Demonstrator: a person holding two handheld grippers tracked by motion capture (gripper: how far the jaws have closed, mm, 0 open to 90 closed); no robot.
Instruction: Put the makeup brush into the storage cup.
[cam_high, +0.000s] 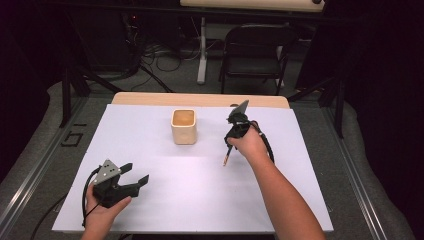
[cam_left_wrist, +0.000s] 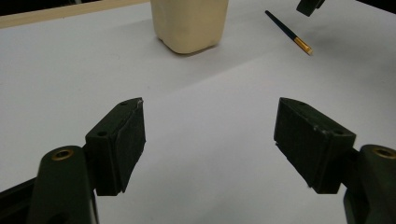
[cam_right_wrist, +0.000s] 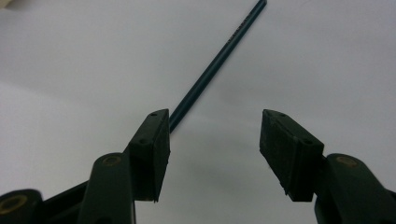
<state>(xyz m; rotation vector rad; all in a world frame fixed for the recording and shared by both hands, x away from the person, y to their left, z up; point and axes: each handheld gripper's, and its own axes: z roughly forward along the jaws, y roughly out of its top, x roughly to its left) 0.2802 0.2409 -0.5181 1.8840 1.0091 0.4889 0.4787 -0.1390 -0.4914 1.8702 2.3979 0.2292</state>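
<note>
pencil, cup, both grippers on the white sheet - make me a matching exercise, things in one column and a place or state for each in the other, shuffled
Things:
1. pencil
2. cream square cup
3. left gripper
4. right gripper

Places or states:
A. stands upright toward the far middle of the white sheet
B. open, low over the near left part of the sheet, nothing between its jaws
C. dark blue with a gold end, lies on the sheet to the right of the cup
D. open, over the pencil, which passes by one of its jaws

Pairs: 1-C, 2-A, 3-B, 4-D
</note>
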